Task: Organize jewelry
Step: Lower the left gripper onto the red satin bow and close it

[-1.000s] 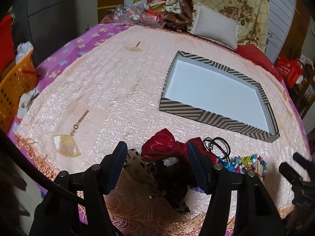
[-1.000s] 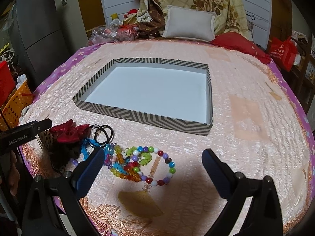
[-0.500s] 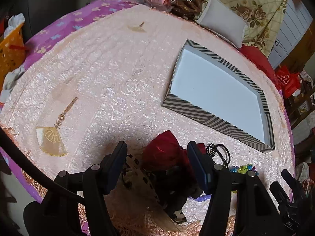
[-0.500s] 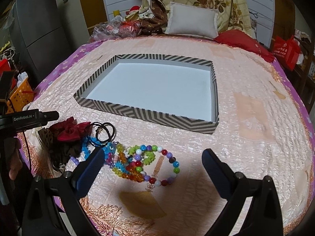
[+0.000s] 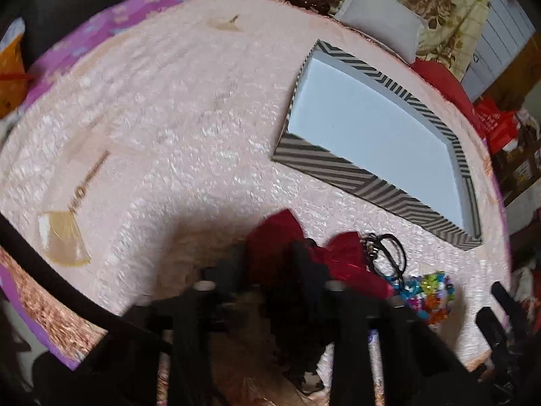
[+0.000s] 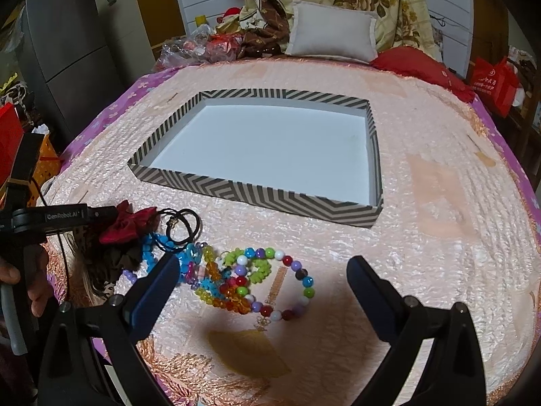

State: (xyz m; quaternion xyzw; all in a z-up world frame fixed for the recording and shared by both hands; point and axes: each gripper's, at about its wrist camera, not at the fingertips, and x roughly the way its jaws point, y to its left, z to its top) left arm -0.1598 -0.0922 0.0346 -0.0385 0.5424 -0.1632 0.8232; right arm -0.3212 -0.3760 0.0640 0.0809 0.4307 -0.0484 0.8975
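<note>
A red satin bow (image 5: pixel 287 237) (image 6: pixel 130 225) lies at the near left of the bedspread on dark and leopard-print scrunchies (image 6: pixel 108 264). My left gripper (image 5: pixel 268 255) has its fingers narrowed around the bow's left part; the frame is blurred. It shows from the side in the right wrist view (image 6: pixel 101 212). Black hair ties (image 6: pixel 182 228) (image 5: pixel 387 253) and colourful bead bracelets (image 6: pixel 257 280) (image 5: pixel 426 291) lie to the right. My right gripper (image 6: pixel 262 286) is open above the bracelets. The striped tray (image 6: pixel 257 194) (image 5: pixel 338 169) with a white floor holds nothing.
Pillows (image 6: pixel 333 30), a blanket and plastic bags (image 6: pixel 189 47) lie at the bed's far end. An orange basket (image 5: pixel 10 74) and a grey fridge (image 6: pixel 67 44) stand to the left. A red bag (image 6: pixel 492 81) stands to the right.
My left gripper has moved forward and down onto the red bow and its fingers have closed in around it. My right gripper has stayed open, with little shift.
</note>
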